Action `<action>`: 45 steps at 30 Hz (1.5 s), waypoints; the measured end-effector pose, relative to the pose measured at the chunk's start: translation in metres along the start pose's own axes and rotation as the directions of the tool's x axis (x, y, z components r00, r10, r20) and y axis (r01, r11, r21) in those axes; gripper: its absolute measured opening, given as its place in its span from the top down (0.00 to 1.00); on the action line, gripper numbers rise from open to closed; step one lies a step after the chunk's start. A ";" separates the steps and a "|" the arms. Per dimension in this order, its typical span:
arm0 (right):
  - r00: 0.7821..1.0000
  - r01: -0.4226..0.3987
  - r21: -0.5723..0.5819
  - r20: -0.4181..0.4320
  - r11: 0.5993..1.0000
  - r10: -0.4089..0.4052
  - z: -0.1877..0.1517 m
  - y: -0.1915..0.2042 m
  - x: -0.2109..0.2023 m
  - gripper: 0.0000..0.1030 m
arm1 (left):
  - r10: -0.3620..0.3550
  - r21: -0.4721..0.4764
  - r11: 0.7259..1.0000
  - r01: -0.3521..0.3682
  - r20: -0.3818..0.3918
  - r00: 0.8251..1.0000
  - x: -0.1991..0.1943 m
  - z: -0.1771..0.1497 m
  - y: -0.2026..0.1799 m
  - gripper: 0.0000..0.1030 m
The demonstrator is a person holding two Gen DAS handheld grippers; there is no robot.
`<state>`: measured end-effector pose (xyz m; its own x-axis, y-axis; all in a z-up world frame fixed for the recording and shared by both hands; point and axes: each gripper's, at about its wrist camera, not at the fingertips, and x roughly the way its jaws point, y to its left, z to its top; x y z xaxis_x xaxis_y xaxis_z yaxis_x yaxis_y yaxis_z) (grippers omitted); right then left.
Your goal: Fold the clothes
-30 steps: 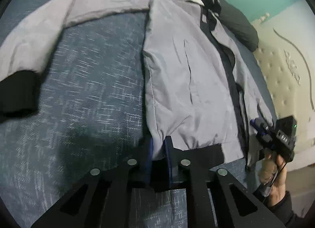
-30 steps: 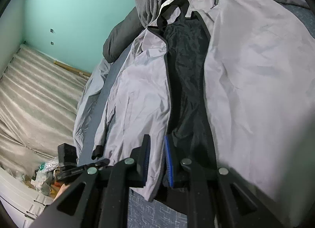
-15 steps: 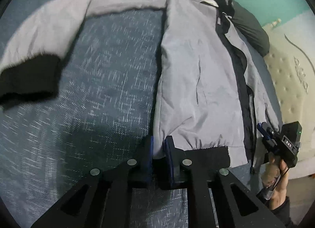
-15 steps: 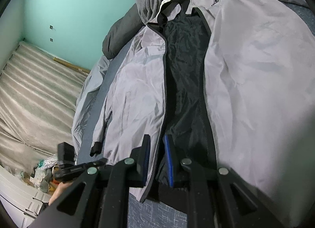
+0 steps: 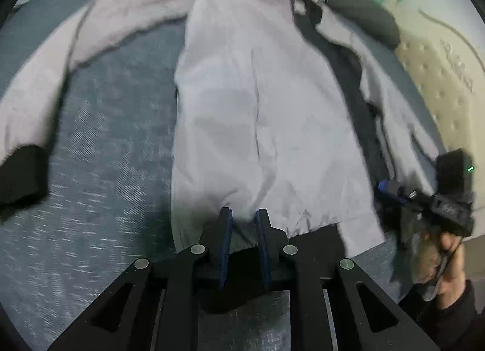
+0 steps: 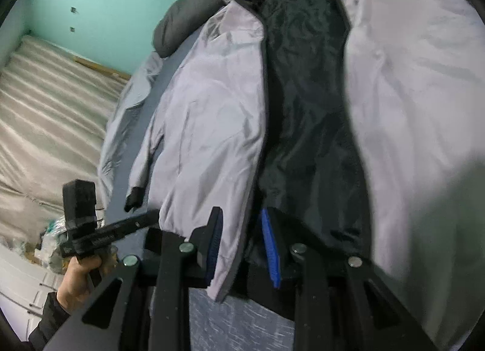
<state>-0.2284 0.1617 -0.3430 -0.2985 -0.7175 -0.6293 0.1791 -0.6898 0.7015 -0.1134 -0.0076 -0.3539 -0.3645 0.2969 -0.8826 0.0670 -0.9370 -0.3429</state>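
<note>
Both claws are opening. The left claw [image 5: 242, 214] is loosening around the grey nylon jacket's [image 5: 251, 102] hem, and the right claw [image 6: 241, 220] is releasing its front edge, gripped tighter a second ago.

Left wrist view smeared overall; bed [image 5: 106, 145] weave streaks, jacket [image 5: 257, 108] seams soft. Left cuff [image 5: 22, 175] runs off the picture's edge. Jacket hem hidden behind left gripper [image 5: 244, 214]; fabric between its opening jaws, pad contact unclear. Right gripper [image 5: 391, 190] blurred at bed's right edge, jaws unreadable there.

Right wrist view: right side of the jacket blurs into shadow. Front-panel hem [image 6: 230, 260] lies between the opening jaws, contact unclear. Dark heap [image 6: 178, 27] at bed's head partly covered by collar. Floor clutter [image 6: 51, 242] too small to identify.
</note>
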 end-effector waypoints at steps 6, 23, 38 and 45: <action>0.991 0.109 -0.014 0.085 0.994 -0.107 0.024 -0.002 -0.054 0.65 | -0.014 -0.014 1.000 0.014 0.031 0.999 -0.005 0.002 0.005 0.83; 0.942 0.319 -0.180 -0.053 0.931 -0.333 0.040 0.006 -0.020 0.64 | -0.041 0.047 0.998 0.034 0.170 0.985 -0.021 0.031 -0.031 0.64; 0.910 0.394 -0.185 -0.059 0.900 -0.410 0.059 -0.005 -0.010 0.97 | -0.090 0.010 0.996 0.090 0.214 0.973 0.002 0.033 -0.021 0.62; 0.936 0.340 -0.186 -0.028 0.922 -0.351 0.095 0.026 -0.007 0.97 | -0.121 0.025 0.993 0.118 0.222 0.967 0.004 0.031 -0.023 0.62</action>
<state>-0.3105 0.1584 -0.2890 -0.3156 -0.4320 -0.8449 0.2376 -0.8980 0.3703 -0.1447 0.0095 -0.3395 -0.5674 0.3593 -0.7409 0.0007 -0.8996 -0.4367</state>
